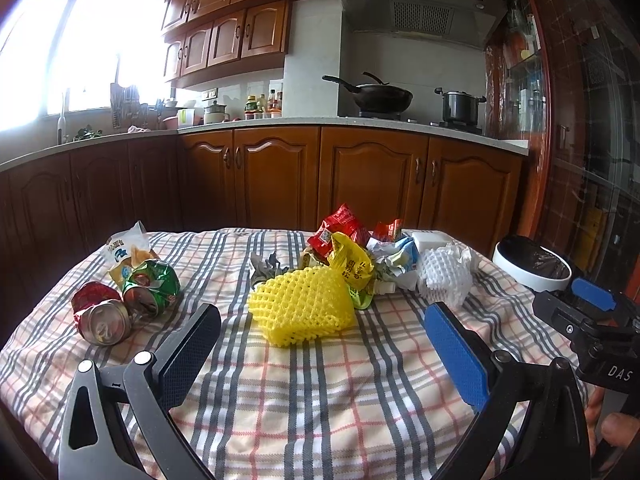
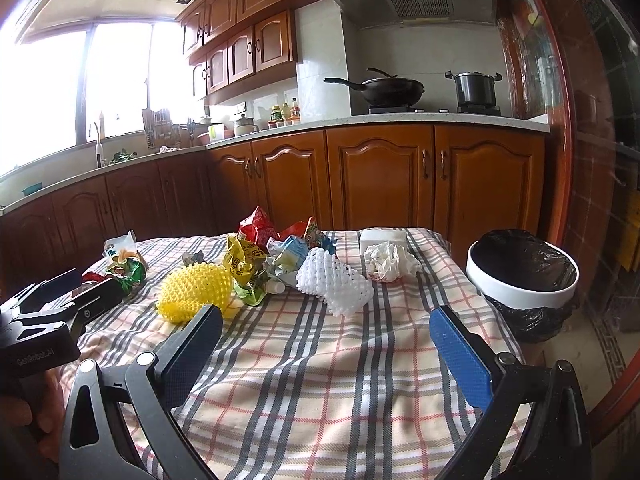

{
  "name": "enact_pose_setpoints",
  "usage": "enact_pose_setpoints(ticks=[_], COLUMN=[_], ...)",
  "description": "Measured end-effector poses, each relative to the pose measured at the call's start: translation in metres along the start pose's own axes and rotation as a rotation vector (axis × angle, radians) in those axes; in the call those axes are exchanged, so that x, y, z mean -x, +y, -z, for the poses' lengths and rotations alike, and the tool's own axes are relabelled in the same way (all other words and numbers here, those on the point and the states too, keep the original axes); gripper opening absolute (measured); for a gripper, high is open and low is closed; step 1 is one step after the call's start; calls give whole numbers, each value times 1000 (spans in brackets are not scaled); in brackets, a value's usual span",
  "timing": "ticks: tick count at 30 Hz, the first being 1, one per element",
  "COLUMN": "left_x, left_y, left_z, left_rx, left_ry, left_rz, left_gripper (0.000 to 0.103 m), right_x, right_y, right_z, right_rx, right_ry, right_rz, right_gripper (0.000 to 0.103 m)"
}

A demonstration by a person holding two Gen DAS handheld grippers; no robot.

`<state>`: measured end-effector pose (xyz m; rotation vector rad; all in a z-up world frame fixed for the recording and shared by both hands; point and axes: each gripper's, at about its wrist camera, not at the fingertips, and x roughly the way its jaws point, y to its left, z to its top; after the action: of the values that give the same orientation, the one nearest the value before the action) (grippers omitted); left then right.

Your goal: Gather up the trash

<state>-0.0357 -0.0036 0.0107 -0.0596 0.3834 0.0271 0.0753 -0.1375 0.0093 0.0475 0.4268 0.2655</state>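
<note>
Trash lies on a plaid tablecloth (image 1: 304, 392): a yellow foam net (image 1: 302, 308) (image 2: 196, 290), a white foam net (image 1: 446, 278) (image 2: 338, 284), crushed cans (image 1: 106, 318), green wrapper (image 1: 152, 282), red and yellow snack wrappers (image 1: 344, 240) (image 2: 256, 226), crumpled white paper (image 2: 388, 260). A white bin with a black liner (image 2: 522, 270) (image 1: 530, 266) stands at the table's right edge. My left gripper (image 1: 322, 342) is open, just short of the yellow net. My right gripper (image 2: 326, 346) is open, short of the white net.
The right gripper's body (image 1: 592, 320) shows at the right of the left wrist view; the left gripper's body (image 2: 60, 312) shows at the left of the right wrist view. Wooden kitchen cabinets (image 2: 380, 176) run behind the table. A white box (image 2: 382, 238) lies at the far edge.
</note>
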Motion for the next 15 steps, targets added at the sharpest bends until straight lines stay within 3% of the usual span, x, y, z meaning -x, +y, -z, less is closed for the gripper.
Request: enact_pose_setpoints(ticks=[15], left_x=[0], left_y=[0], left_z=[-1], left_rx=[1], left_ry=[2], left_rz=[1], left_gripper=[102], right_x=[-3], right_y=[-1], right_z=[-1], right_rx=[-8], right_ry=[7], right_rz=[-17], right_gripper=[103])
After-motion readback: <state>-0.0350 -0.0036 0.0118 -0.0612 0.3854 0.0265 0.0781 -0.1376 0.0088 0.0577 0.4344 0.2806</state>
